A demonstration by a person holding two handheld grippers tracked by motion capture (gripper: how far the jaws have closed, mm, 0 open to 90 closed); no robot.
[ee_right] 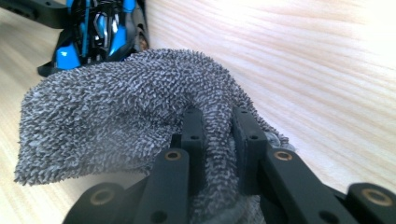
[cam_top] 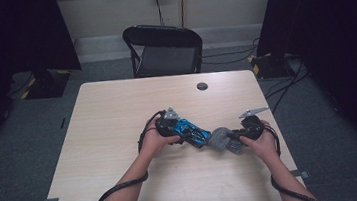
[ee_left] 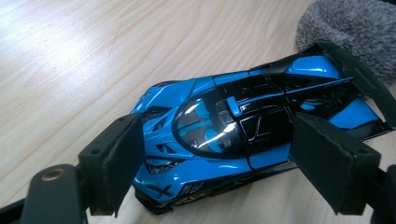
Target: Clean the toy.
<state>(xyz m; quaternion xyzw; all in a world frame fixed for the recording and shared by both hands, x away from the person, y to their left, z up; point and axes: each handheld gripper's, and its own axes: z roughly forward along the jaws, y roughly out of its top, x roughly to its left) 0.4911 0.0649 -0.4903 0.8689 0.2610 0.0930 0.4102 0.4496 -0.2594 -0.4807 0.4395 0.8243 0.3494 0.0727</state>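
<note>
1. Work in hand: wiping a blue toy car [cam_top: 193,130] with a grey cloth [cam_top: 222,139]. Both sit just below centre of the high view, on the wooden table [cam_top: 118,117].
2. Left gripper [cam_top: 182,130]: jaws stand wide, one either side of the car. In the left gripper view the pads [ee_left: 122,158] flank the car body [ee_left: 224,135] at lower left and lower right. They seem to press the flanks, bracing the car, though contact is hard to confirm on both sides.
3. Right gripper [cam_top: 238,138]: jaws closed narrow, pinching a fold of cloth. In the right gripper view the cloth [ee_right: 116,112] bulges out toward upper left from between the fingers [ee_right: 192,135].
4. Car's tail with black rear wing points at the cloth. In the left gripper view the cloth [ee_left: 350,32] sits at upper right, just beside the wing, maybe touching. In the right gripper view the car [ee_right: 98,32] is at top left, right behind the cloth edge.
5. Judged step: bringing the cloth onto the car's rear to wipe.
6. Doing it well:
 - keep the left hold steady so the car can't roll or twist;
 - lead with the loose bulge of cloth, not the hard jaw tips, to avoid scratching the paint;
 - light pressure over the thin wing, which looks fragile;
 - stroke along the body, tail toward nose, stopping short of the left pads.
7. Risk: cloth snagging on the wing and dragging the car out of the hold.
</note>
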